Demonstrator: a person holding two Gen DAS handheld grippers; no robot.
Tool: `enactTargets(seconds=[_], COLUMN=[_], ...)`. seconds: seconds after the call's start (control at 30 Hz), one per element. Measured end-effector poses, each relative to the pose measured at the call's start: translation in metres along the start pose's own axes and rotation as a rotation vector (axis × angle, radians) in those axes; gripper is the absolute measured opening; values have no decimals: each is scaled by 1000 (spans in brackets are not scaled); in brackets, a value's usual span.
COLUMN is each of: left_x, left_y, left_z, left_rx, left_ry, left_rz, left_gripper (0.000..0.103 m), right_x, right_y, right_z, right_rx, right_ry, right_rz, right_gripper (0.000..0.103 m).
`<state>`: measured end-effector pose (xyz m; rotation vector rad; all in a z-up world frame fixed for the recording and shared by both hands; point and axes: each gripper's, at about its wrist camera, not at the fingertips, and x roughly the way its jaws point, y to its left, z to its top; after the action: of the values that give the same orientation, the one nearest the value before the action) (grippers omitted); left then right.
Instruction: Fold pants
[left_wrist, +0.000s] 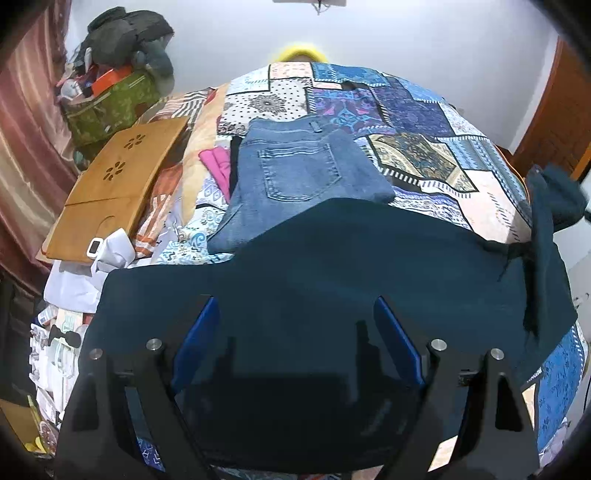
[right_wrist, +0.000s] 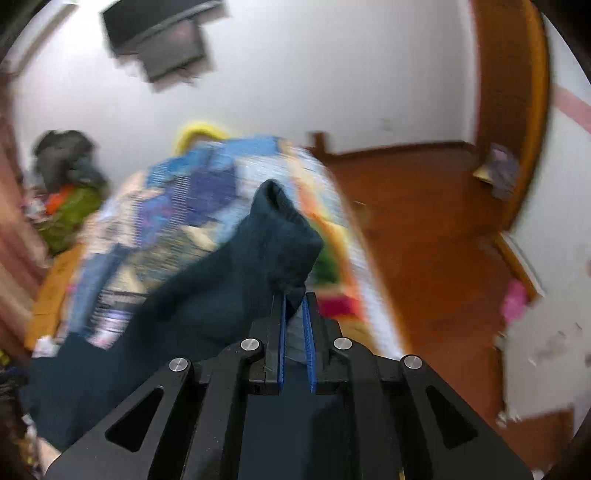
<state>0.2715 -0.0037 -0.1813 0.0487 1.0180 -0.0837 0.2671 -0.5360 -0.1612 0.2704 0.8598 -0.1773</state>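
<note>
Dark teal pants (left_wrist: 332, 266) lie spread across the near part of the patchwork bedspread (left_wrist: 424, 122). My left gripper (left_wrist: 295, 314) is open, its blue pads (left_wrist: 197, 339) wide apart just above the pants, holding nothing. My right gripper (right_wrist: 294, 299) is shut on one end of the same pants (right_wrist: 258, 251) and holds it lifted above the bed; that raised end shows at the right of the left wrist view (left_wrist: 550, 206). The right wrist view is blurred by motion.
Folded blue jeans (left_wrist: 295, 177) lie on the bed beyond the teal pants. A wooden lap tray (left_wrist: 110, 192) and a pink cloth (left_wrist: 218, 162) sit at the left. A green bag with clutter (left_wrist: 110, 103) stands far left. Wooden floor (right_wrist: 424, 240) lies right of the bed.
</note>
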Motion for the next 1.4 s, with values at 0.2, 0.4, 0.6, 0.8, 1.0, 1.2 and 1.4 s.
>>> enactTargets(seconds=[0.2, 0.4, 0.6, 0.8, 1.0, 1.2, 1.4], left_x=[5, 10, 16, 30, 49, 61, 50], left_y=[-10, -14, -16, -18, -20, -24, -35], left_z=[1, 10, 18, 20, 15, 10, 11], left_rx=[8, 13, 12, 26, 34, 35, 48], left_ry=[10, 6, -1, 25, 81, 113, 111], left_rz=[6, 31, 33, 22, 9, 7, -17], left_gripper=[86, 86, 87, 88, 88, 88, 88], right_x=[14, 18, 63, 142, 183, 177, 123], right_y=[-31, -5, 32, 47, 45, 43, 36], right_z=[-25, 0, 37, 56, 50, 39, 51], right_rx=[108, 37, -34, -33, -25, -73, -66], right_ry=[89, 62, 106, 252, 335, 284, 156], right_rz=[-10, 54, 118, 84, 54, 12, 43], right_gripper=[12, 45, 50, 50, 43, 24, 13])
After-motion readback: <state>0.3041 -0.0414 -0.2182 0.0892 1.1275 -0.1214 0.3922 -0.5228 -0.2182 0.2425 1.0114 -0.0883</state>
